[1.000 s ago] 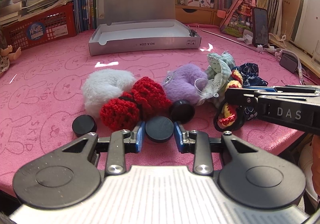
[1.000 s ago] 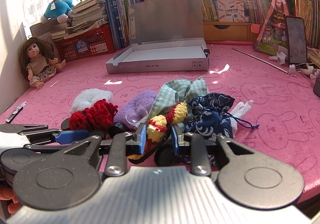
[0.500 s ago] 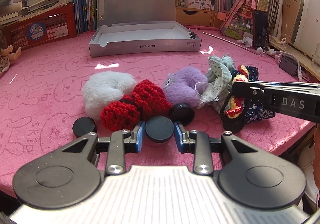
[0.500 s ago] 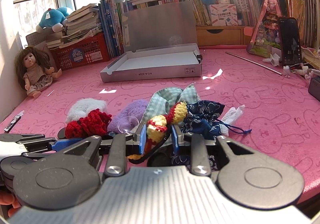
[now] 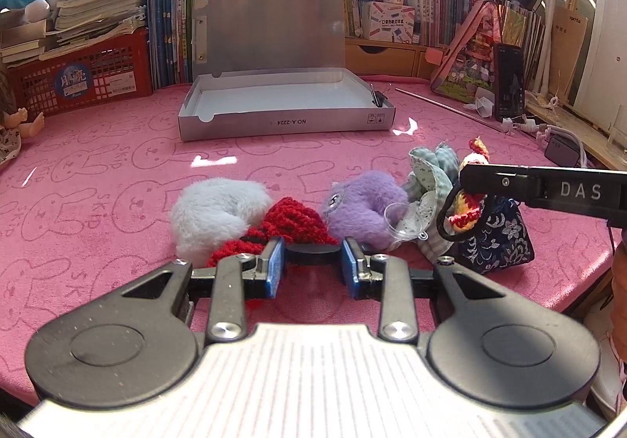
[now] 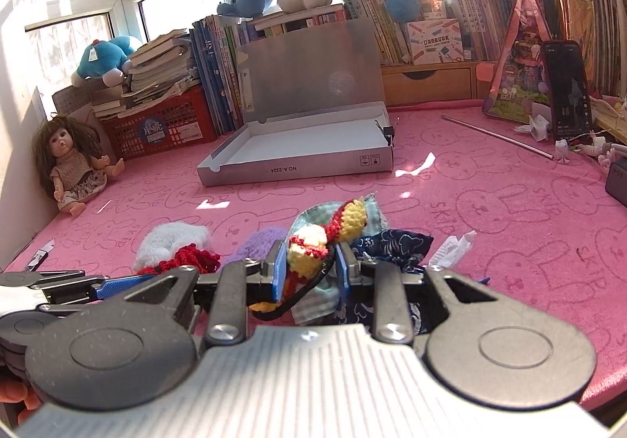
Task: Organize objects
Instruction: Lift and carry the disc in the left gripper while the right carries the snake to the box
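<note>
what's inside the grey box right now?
The grey box shows a bare white floor, with a binder clip on its right wall. The strip just behind the front wall is hidden in both views.

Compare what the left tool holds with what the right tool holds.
The left tool is shut on a black disc; the right tool is shut on a yellow and red crochet piece. The black disc is flat, smooth and plain, while the crochet piece is soft, knitted and multicoloured, with a black cord loop hanging below it. Both are gripped between blue pads.
</note>
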`<state>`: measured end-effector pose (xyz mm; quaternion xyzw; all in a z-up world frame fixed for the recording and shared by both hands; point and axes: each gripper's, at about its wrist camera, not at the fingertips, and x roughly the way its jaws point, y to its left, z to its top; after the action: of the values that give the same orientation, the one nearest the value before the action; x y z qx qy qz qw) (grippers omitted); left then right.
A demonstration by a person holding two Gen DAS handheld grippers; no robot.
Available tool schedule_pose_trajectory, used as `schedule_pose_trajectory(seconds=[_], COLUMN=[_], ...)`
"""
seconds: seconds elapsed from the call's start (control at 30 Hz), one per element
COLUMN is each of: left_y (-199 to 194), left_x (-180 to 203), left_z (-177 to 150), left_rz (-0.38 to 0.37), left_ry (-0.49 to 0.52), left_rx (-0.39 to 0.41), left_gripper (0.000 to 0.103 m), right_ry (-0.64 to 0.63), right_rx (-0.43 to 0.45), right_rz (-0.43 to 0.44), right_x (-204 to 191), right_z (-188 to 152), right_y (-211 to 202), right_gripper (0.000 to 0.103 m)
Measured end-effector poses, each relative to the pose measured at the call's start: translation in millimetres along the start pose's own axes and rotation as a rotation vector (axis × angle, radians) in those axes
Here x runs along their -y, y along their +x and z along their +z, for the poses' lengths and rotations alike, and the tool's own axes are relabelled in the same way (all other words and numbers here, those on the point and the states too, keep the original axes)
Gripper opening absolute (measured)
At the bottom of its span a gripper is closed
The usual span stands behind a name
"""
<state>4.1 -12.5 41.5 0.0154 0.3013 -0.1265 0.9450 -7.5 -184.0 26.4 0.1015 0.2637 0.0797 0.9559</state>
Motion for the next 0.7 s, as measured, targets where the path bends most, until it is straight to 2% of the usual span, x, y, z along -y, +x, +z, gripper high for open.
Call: schedule_pose_trajectory(seconds=[0.27,0.7], left_y=[2,11], left_x=[-6,-11], left_z=[15,18], left_rz=[-0.002,0.022], left_ry=[-0.009,-0.006], left_rx=[0.030,0.031], left_gripper=[0.037,0.037], right_ry=[0.113,0.103], right_rx=[-0.010,-0.014], right_rz=[0.044,0.020], right_x=[24,23], right_z=[17,20], right_y=[6,13], right_gripper=[0.031,0.031])
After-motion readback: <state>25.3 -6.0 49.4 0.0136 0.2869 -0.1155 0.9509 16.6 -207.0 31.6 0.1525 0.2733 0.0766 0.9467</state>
